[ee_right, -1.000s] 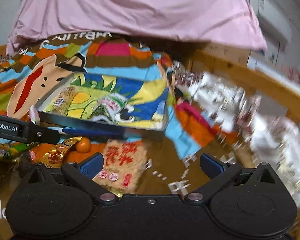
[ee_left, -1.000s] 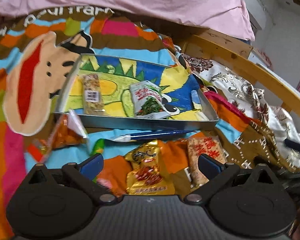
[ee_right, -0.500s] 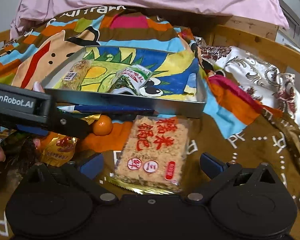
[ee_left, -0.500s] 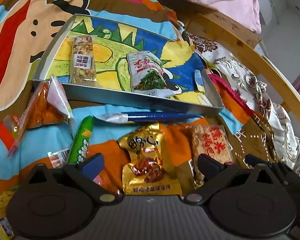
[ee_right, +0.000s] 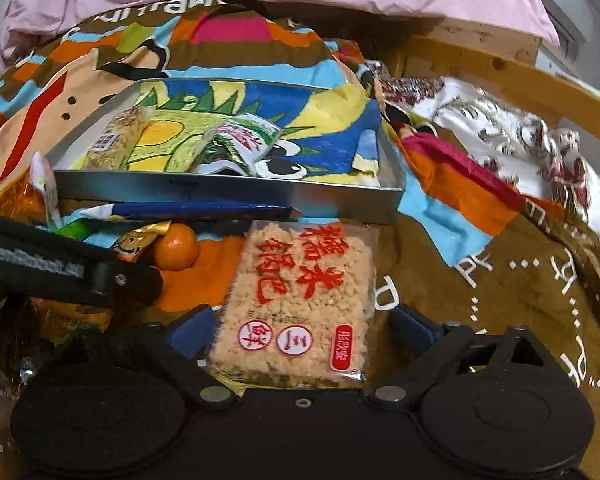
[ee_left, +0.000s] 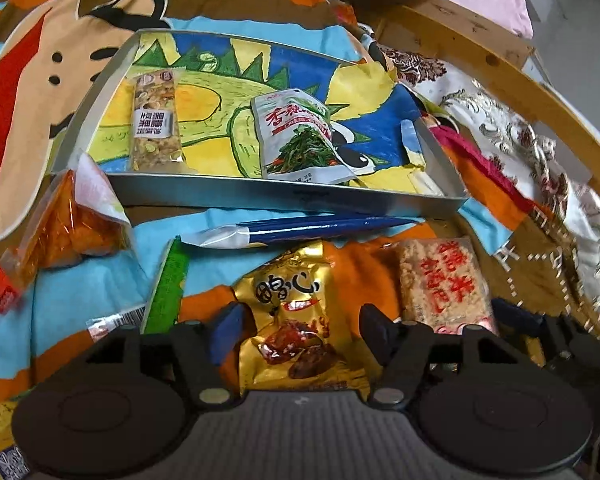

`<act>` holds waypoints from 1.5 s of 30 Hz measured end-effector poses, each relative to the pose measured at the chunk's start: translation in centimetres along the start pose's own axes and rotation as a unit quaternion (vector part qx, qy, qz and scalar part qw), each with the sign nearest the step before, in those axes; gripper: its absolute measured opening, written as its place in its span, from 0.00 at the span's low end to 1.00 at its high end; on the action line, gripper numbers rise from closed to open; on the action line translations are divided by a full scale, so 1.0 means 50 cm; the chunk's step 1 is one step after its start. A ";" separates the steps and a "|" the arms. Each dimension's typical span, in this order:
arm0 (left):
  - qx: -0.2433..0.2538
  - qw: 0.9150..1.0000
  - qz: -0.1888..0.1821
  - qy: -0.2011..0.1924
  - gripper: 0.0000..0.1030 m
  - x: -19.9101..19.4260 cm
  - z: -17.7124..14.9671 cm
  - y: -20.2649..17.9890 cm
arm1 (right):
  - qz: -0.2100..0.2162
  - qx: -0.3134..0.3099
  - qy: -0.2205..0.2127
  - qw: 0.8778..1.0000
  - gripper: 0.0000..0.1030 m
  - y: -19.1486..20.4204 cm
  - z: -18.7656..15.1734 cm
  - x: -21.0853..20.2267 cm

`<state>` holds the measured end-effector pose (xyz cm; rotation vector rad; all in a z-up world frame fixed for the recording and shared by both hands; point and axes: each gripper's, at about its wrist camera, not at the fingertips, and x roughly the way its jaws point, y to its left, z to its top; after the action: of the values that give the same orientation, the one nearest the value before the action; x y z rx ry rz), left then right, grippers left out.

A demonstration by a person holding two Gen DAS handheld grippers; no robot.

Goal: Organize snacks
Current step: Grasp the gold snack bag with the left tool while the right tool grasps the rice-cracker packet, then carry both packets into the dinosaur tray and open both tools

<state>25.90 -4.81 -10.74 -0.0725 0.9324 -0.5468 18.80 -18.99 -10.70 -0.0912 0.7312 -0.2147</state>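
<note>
Both hand-held grippers lower, narrower: left (ee_left: 300, 330) flanking gold packet (ee_left: 300, 320); right (ee_right: 300, 330) flanking rice cake (ee_right: 300, 300)

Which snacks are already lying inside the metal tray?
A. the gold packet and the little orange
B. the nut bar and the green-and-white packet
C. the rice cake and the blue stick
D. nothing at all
B: the nut bar and the green-and-white packet lie inside the metal tray; the gold packet, little orange, rice cake and blue stick lie on the blanket in front of it.
</note>
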 end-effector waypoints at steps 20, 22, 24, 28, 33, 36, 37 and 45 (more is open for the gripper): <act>0.017 1.000 0.023 -0.006 0.55 -0.005 -0.014 -0.010 | 0.014 0.000 -0.004 1.000 0.75 0.005 -0.005 -0.009; 0.013 0.999 0.029 -0.012 0.49 -0.009 -0.014 -0.010 | 0.016 -0.004 -0.004 1.000 0.75 0.005 -0.004 -0.013; 0.004 0.999 0.032 -0.013 0.44 -0.013 -0.013 -0.009 | 0.018 -0.013 -0.007 1.000 0.74 0.009 -0.004 -0.020; -0.005 0.999 0.036 -0.012 0.44 -0.023 -0.015 -0.013 | 0.008 -0.052 -0.027 0.998 0.74 0.023 -0.008 -0.037; -0.019 0.999 0.035 -0.021 0.43 -0.047 -0.021 -0.019 | -0.003 -0.077 -0.050 0.996 0.74 0.027 -0.011 -0.056; -0.034 0.998 0.025 -0.036 0.43 -0.071 -0.022 -0.019 | -0.007 -0.079 -0.062 0.995 0.74 0.024 -0.009 -0.066; -0.038 0.998 0.023 -0.042 0.43 -0.079 -0.022 -0.019 | -0.008 -0.078 -0.064 0.995 0.74 0.023 -0.008 -0.069; -0.054 0.991 0.027 -0.118 0.43 -0.149 -0.015 -0.019 | -0.003 -0.070 -0.107 0.992 0.75 0.016 0.013 -0.105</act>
<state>21.41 -1.92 -5.38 -0.2050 0.7310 -0.4269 15.55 -17.03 -6.91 -0.2471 0.5306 -0.1565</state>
